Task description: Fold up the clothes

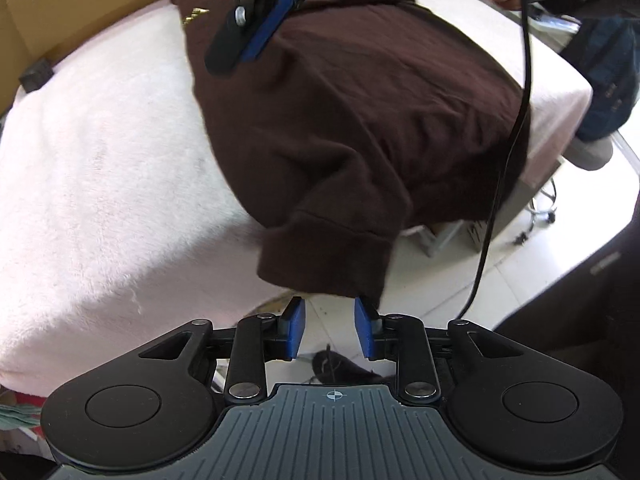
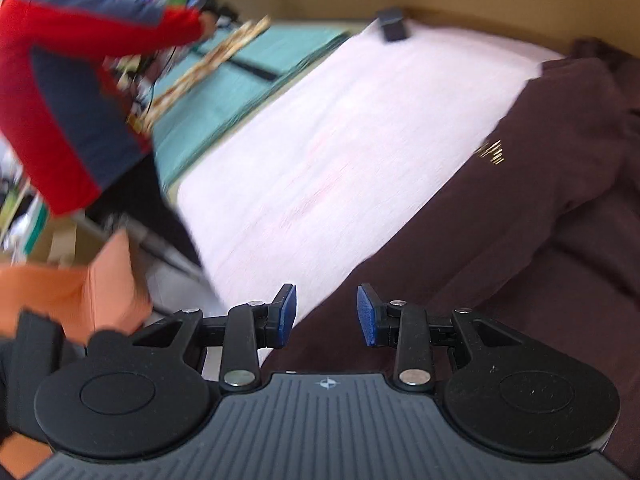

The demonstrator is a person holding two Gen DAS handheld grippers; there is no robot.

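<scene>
Brown shirt [image 1: 360, 120] is lying across the pink fuzzy bench [image 1: 100, 160], sleeve hanging over its edge, both left tongs [image 1: 329, 330] and right tongs [image 2: 327, 315] gaping apart, gripping nothing.

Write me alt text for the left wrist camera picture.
A dark brown garment lies on a pale pink fuzzy cover, one sleeve cuff hanging over the edge just ahead of the open left tongs. The right tongs reach over the garment's far end.
</scene>
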